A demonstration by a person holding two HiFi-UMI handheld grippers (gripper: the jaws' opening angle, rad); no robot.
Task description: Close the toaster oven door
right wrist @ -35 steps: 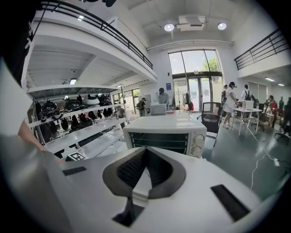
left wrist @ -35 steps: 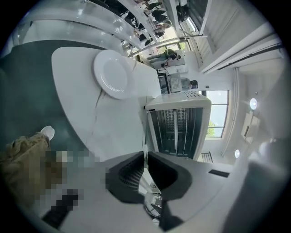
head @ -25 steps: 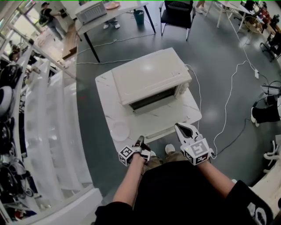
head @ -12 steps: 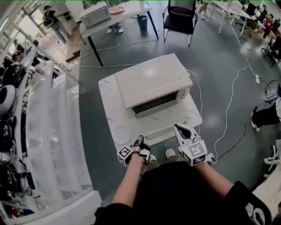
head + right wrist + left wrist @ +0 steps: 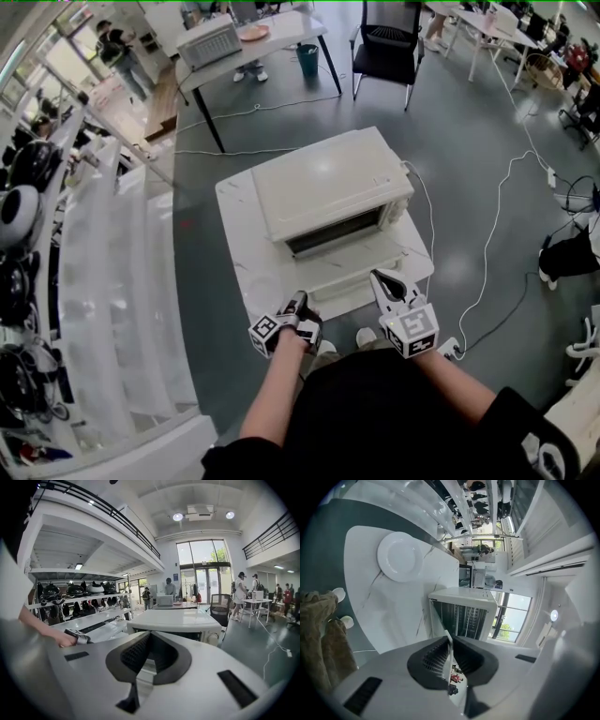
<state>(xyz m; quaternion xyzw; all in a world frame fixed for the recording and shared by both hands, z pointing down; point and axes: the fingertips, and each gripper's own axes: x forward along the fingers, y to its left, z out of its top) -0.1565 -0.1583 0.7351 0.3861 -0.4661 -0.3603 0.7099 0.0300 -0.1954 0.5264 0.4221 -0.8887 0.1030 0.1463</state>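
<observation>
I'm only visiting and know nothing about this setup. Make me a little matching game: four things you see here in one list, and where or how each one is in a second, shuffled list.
Things:
1. oven door
2. white plate
3. black chair
4. teal bin

Places or states:
A. beside a leg of the far table
B. swung down, open
C. lying on the white table
D. beyond the toaster oven, right of the far table

Pairs: 1-B, 2-C, 3-D, 4-A
</observation>
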